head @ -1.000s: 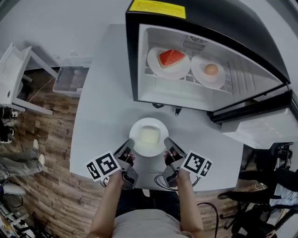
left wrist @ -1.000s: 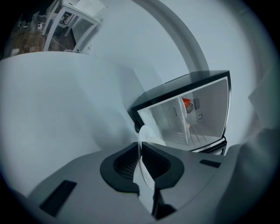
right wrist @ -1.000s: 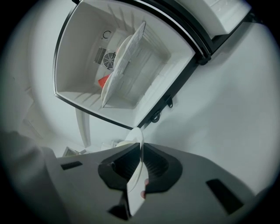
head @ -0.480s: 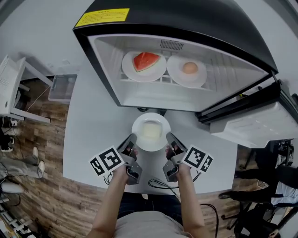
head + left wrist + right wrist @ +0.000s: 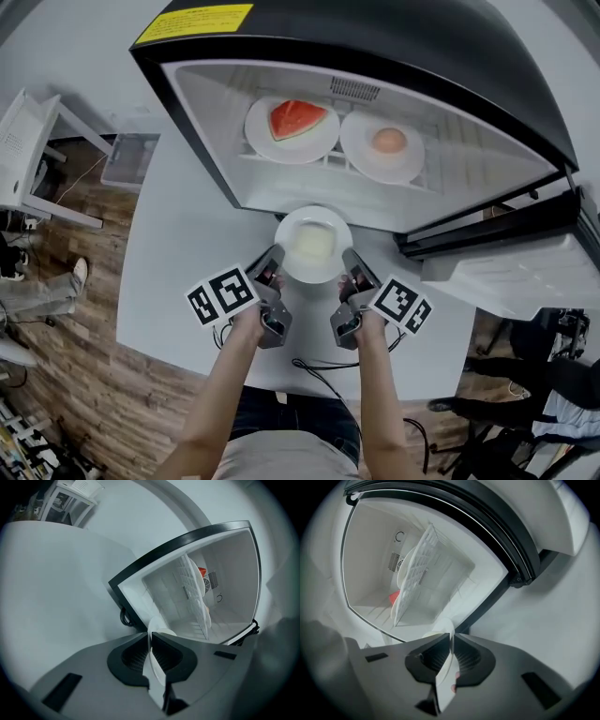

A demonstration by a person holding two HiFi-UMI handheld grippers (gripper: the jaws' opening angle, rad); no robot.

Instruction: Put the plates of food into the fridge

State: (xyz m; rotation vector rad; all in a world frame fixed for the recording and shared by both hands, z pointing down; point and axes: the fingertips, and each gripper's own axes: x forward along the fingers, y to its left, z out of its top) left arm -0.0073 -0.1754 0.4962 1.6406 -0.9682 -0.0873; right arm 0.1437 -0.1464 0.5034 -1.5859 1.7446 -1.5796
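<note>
Plate (image 5: 313,245) of pale food, held over the table (image 5: 178,253) and pinched at opposite rims. The left gripper (image 5: 274,258) is clamped on its 9 o'clock edge and the right gripper (image 5: 348,260) on its 3 o'clock edge. The open fridge (image 5: 217,131) lies dead ahead at 12 o'clock, with the plate's far rim at its lower lip. The upper shelf carries a watermelon plate (image 5: 292,128) at 11 o'clock and an egg plate (image 5: 382,145) at 1 o'clock. The way in looks to be straight forward beneath them, both hands equally near.
</note>
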